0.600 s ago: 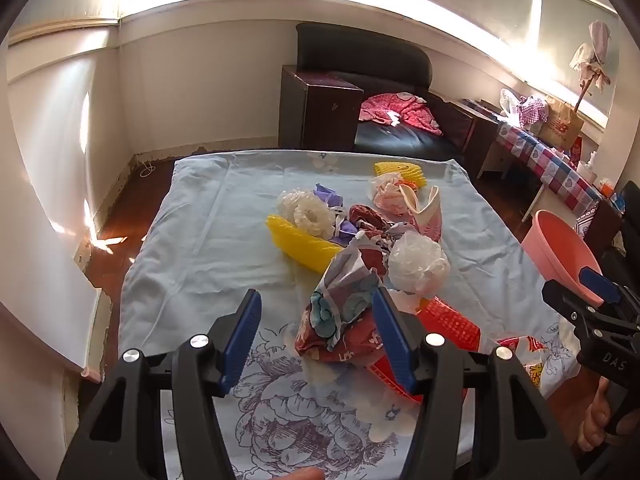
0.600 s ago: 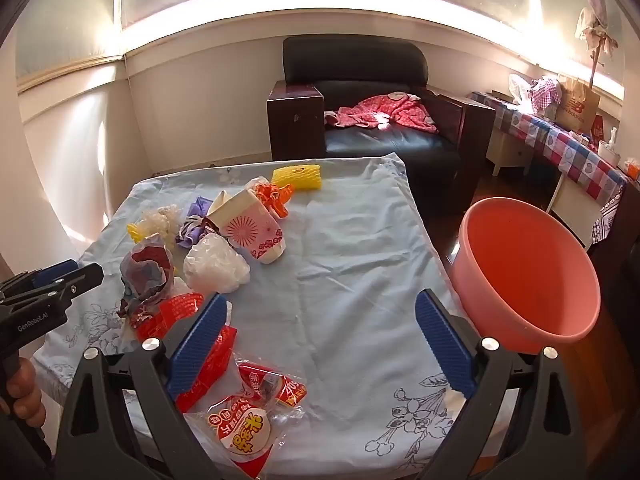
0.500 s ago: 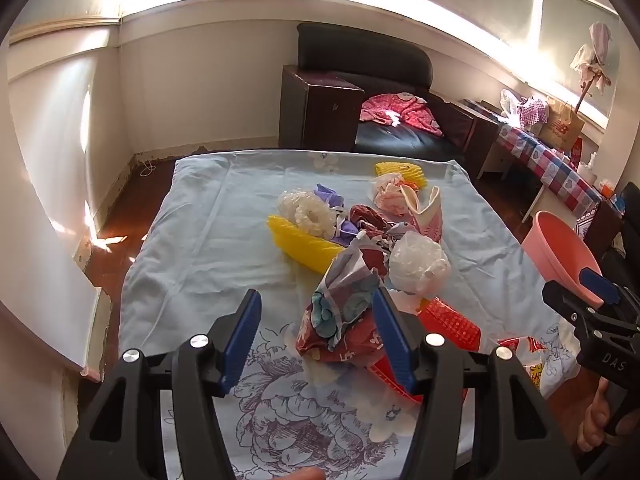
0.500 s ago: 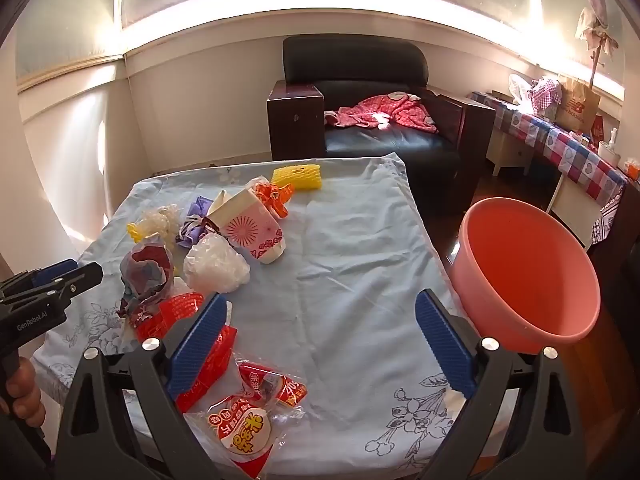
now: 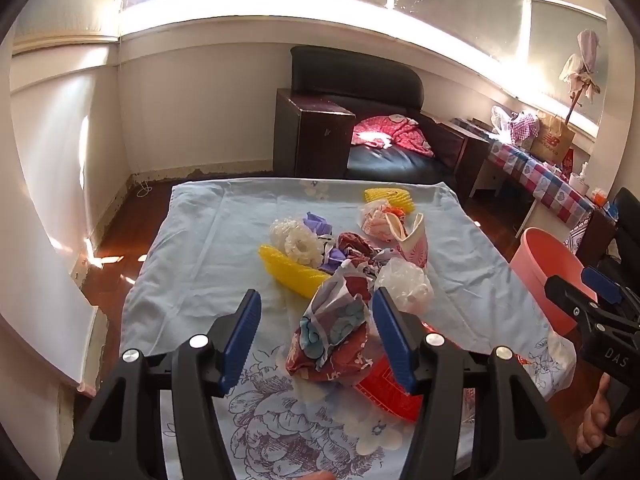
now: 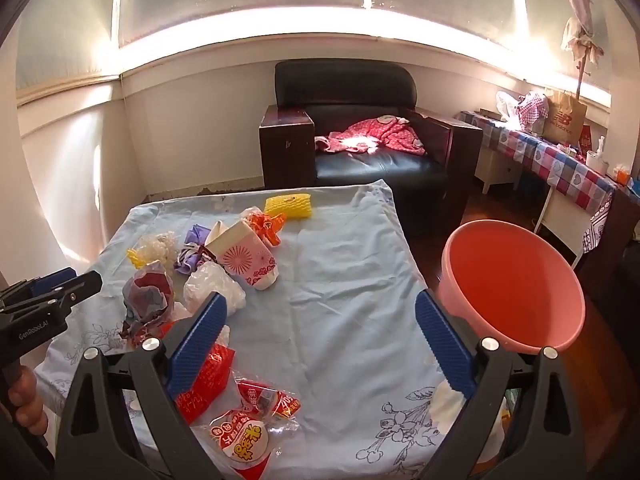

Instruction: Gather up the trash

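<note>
Trash lies heaped on a table under a light blue cloth (image 5: 200, 248). A crumpled floral and red wrapper (image 5: 332, 336) shows between the pads of my left gripper (image 5: 316, 300), which is open and does not press on it. Around the wrapper lie a yellow foam net (image 5: 292, 272), a white foam net (image 5: 404, 284), a pink paper cup (image 6: 248, 256) on its side and a red bag (image 5: 384, 388). My right gripper (image 6: 320, 304) is wide open over bare cloth. Red snack packets (image 6: 240, 436) lie just below its left finger.
A pink basin (image 6: 512, 288) stands off the table's right edge, level with the right gripper. A second yellow foam net (image 6: 288, 206) lies near the far edge. A black armchair (image 6: 360, 120) stands behind the table, a checked side table (image 6: 560, 168) to the right.
</note>
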### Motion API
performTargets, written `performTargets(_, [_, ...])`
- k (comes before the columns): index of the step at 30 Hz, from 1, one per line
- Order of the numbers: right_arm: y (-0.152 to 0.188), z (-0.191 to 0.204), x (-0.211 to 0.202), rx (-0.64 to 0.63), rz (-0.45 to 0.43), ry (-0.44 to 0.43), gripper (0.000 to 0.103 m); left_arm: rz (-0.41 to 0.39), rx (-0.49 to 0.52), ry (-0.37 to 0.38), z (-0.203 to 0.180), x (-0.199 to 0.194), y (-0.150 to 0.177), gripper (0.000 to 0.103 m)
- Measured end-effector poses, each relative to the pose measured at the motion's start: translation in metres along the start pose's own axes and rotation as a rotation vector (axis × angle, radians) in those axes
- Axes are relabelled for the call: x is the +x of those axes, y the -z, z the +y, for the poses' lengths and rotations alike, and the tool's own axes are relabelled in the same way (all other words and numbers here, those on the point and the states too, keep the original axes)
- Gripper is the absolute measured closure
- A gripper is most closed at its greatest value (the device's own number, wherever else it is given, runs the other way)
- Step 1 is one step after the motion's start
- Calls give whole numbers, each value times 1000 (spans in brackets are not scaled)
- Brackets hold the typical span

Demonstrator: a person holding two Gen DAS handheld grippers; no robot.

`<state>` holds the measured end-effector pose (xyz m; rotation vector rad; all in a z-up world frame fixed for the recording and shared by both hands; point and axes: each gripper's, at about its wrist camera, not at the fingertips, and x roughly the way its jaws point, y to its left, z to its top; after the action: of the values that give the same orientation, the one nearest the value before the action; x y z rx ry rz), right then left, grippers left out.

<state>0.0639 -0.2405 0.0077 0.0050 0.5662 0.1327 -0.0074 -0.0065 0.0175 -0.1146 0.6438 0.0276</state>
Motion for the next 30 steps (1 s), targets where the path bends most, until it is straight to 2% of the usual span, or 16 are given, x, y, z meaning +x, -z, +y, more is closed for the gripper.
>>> performTargets(4, [-2, -1, -8, 3, -41, 2, 7, -45, 1, 7, -2, -8, -2, 45])
performTargets(9, [-3, -1, -11, 11, -52, -2, 7, -62, 9, 15, -4, -12, -3, 45])
performTargets(30, [-3, 0, -10, 6, -47, -2, 7, -59, 9, 16, -6, -11, -2, 45])
